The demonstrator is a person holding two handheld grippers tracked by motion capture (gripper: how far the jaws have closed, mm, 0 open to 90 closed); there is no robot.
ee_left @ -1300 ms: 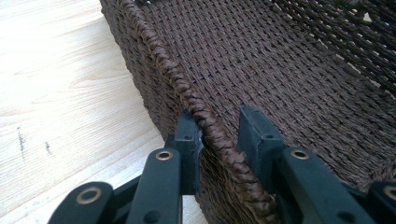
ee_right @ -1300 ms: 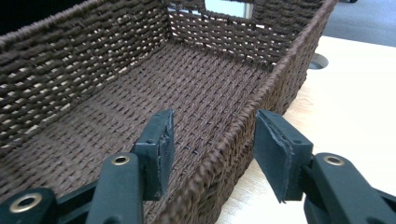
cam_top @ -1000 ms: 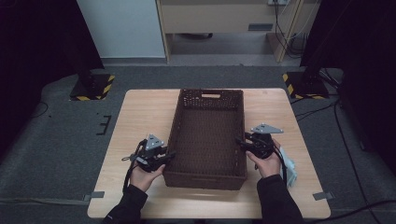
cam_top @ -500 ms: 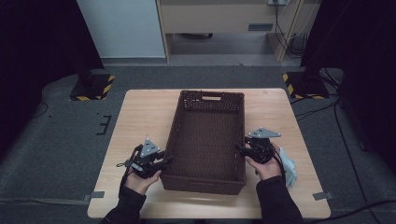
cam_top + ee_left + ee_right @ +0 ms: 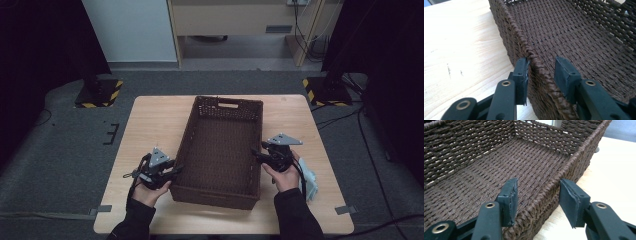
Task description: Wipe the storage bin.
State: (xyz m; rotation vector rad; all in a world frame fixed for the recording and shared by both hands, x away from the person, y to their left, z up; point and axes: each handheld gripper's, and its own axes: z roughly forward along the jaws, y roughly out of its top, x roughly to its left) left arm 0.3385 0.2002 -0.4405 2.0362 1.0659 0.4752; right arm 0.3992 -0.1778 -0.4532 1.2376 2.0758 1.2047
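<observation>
A brown woven basket (image 5: 220, 145) sits mid-table (image 5: 150, 120). The left gripper (image 5: 172, 171) straddles its left rim, jaws just reopened (one pad touching), and the right gripper (image 5: 256, 154) stands spread across the right rim.

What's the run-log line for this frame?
left gripper: astride basket left rim, open, jaws just opening | right gripper: astride right rim, open | basket: on table
</observation>
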